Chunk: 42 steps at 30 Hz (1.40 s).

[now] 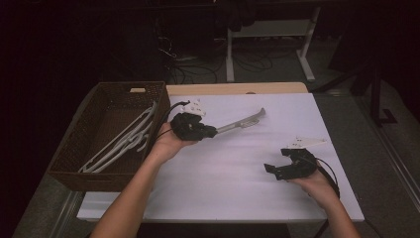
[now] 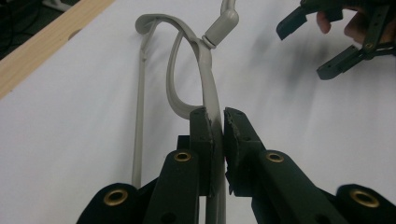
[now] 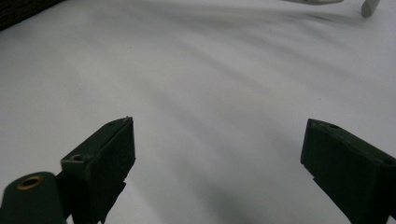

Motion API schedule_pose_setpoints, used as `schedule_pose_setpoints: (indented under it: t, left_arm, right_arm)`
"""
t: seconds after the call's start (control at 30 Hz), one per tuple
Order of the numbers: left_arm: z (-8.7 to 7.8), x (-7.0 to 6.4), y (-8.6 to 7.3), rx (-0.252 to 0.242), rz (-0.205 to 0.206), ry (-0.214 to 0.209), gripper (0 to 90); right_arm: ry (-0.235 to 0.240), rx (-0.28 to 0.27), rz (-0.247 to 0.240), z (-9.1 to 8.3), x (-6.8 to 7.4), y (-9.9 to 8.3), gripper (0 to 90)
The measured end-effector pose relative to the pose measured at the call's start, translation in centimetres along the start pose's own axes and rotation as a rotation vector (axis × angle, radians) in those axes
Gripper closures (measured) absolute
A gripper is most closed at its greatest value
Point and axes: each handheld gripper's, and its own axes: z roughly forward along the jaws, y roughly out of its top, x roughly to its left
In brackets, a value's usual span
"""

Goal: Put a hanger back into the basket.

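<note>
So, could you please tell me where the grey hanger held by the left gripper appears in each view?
High view: grey hanger centre, jutting right from the left gripper.
Left gripper view: centre, clamped.
Right gripper view: top right edge.
Shared landmark: white tabletop.

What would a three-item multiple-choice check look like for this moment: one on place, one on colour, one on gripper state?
1. Where is the wicker basket?
A. at the table's left edge
B. at its right edge
C. at its centre

2. What colour is the hanger in the left gripper?
A. red
B. grey
C. black

3. How stands the right gripper?
A. shut on a hanger
B. shut on nothing
C. open

Answers: 1 A, the high view shows it at the left; 2 B, pale grey plastic between the jaws; 3 C, its jaws stand wide apart over the white cloth.
</note>
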Motion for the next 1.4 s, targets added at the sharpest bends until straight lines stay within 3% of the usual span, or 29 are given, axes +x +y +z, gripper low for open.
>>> schedule_pose_setpoints:
  t: [0.23,0.43,0.6,0.73,1.03,1.4]
  left_arm:
    - [-3.1,-0.1,1.1,-0.054,0.006,0.000,83.1]
    - [-7.0,0.3,1.7,-0.082,0.010,0.021,83.1]
    - [-10.7,1.2,1.2,-0.092,-0.005,0.047,83.0]
    - [-13.9,2.1,0.1,-0.122,-0.032,0.061,83.0]
    - [-20.6,4.0,-3.6,-0.184,-0.103,0.139,83.0]
    - [-25.3,5.3,-9.9,-0.208,-0.211,0.220,82.9]
  right_arm:
    - [0.000,0.001,0.003,0.0,0.0,0.0,9.4]
    - [-0.002,0.002,0.003,0.0,0.0,0.0,9.4]
    - [-0.002,0.004,0.001,0.1,0.0,0.0,9.4]
    - [-0.005,0.003,0.001,0.0,0.1,0.0,9.4]
    - [-0.011,-0.006,0.011,-0.2,0.0,-0.1,9.3]
    - [-0.025,0.006,0.011,0.0,0.0,0.1,9.3]
